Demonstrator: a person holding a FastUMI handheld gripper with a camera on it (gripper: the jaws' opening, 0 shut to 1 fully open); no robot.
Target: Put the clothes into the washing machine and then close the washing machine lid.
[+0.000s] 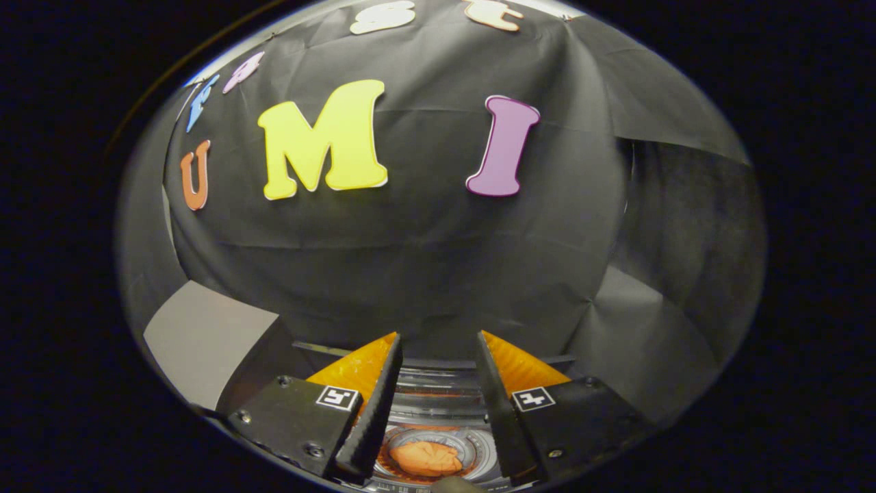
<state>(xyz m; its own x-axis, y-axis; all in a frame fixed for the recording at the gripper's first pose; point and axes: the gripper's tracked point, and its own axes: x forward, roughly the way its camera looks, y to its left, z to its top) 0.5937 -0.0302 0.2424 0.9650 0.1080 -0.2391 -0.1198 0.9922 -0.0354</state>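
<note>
My gripper (438, 339) is open, its two fingers spread with nothing held between them. Down between the fingers, well below them, I look into the round drum of the washing machine (438, 404), whose ribbed metal wall shows. A crumpled orange cloth (426, 457) lies on the bottom of the drum. The fingers hang above the drum's opening and touch neither the cloth nor the machine. I cannot make out the machine's lid for certain.
A grey flat panel (202, 339) stands to the left of the fingers, beside the machine. The booth's black cloth wall (438, 260) rises just beyond the machine and wraps round to the right.
</note>
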